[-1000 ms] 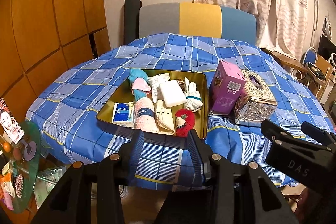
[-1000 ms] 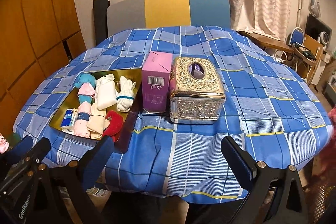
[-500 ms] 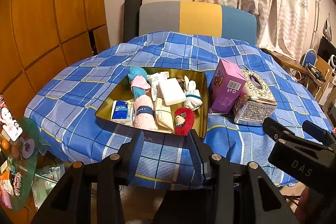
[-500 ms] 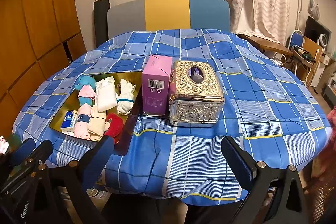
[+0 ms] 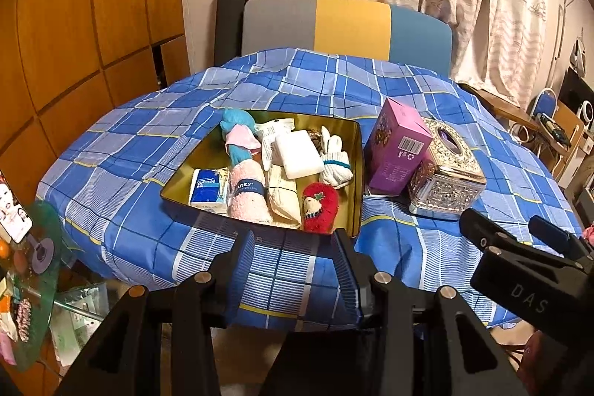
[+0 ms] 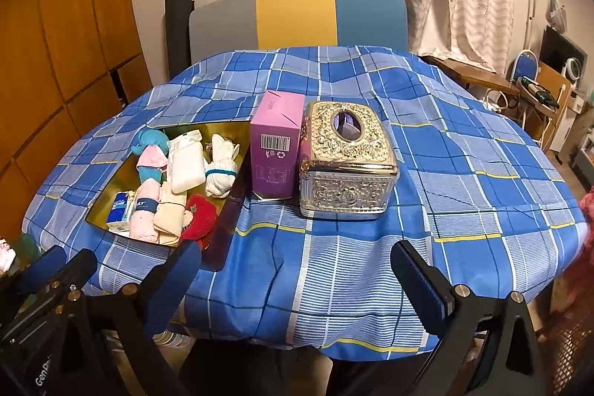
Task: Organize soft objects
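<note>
A gold tray (image 5: 357,151) (image 6: 107,195) on the blue checked table holds several soft items: a pink rolled towel (image 5: 248,195), a red plush (image 5: 320,206) (image 6: 200,218), white gloves (image 5: 336,158) (image 6: 222,166), a white sponge (image 5: 299,159), a tissue pack (image 5: 208,190) and a blue and pink sock bundle (image 5: 237,138). My left gripper (image 5: 293,270) is open and empty, off the table's near edge in front of the tray. My right gripper (image 6: 297,284) is open wide and empty, in front of the tissue box.
A purple carton (image 5: 397,151) (image 6: 276,151) stands right of the tray, with an ornate silver tissue box (image 5: 445,173) (image 6: 347,158) beside it. A grey, yellow and blue chair (image 6: 297,19) stands behind the table. Wooden panels are on the left, curtains at the back right.
Both grippers have drawn back slightly and risen; the table looks a little lower and farther. Jaws unchanged. Nothing on the table has moved.
</note>
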Demonstrator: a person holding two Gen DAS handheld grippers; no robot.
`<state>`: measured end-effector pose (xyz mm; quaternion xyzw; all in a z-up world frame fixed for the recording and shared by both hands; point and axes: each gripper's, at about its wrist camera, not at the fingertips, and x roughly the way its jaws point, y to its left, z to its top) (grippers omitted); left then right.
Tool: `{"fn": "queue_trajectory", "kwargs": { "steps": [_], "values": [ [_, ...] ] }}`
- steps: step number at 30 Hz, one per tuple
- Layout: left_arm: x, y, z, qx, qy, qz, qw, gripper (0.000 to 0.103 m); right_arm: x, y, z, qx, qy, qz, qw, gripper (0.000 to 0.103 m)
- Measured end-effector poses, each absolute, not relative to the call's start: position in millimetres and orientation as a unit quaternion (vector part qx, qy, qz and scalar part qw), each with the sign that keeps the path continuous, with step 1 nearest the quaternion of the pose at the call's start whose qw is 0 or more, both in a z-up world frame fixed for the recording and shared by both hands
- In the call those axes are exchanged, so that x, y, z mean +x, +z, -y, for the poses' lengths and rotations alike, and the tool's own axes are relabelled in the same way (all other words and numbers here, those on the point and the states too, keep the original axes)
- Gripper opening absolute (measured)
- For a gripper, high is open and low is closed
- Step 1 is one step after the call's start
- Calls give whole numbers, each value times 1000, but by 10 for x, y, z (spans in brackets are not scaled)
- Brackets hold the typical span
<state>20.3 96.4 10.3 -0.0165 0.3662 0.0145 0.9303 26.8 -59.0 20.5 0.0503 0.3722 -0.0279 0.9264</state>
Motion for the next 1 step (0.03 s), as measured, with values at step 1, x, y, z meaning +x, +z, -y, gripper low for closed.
{"fn": "queue_trajectory", "kwargs": {
  "steps": [1],
  "values": [
    [200, 103, -957, -13, 16, -364, 931, 43, 269, 202, 592, 51, -28, -373, 926, 103]
  ]
}}
